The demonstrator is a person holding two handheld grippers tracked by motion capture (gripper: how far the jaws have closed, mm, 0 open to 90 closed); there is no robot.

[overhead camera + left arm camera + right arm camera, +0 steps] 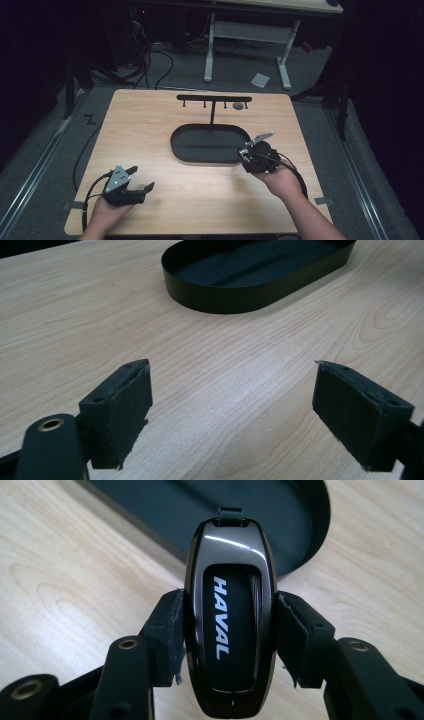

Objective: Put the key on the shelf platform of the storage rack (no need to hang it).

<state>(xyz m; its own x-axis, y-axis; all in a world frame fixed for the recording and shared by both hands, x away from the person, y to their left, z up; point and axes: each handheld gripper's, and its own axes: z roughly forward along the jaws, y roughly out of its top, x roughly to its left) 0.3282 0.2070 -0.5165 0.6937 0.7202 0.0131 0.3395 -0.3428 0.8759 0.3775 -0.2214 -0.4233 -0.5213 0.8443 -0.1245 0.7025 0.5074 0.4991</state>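
Squarely between the 2 pads of the right gripper (227,630) sat a glossy black HAVAL key fob (229,615), pinched at its sides, at the near right rim of the oval black tray (180,145). The left gripper (232,410) hovered spread above the bare wooden table (200,195).

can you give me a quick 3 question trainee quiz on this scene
1. True or false: the left gripper holds something.
2. Which word is printed on the car key fob in the right gripper?
3. The oval black tray is: A) empty B) holding the fob C) upside down.

Key: 1 false, its jaws stand open over bare wooden table. 2 HAVAL. 3 A.
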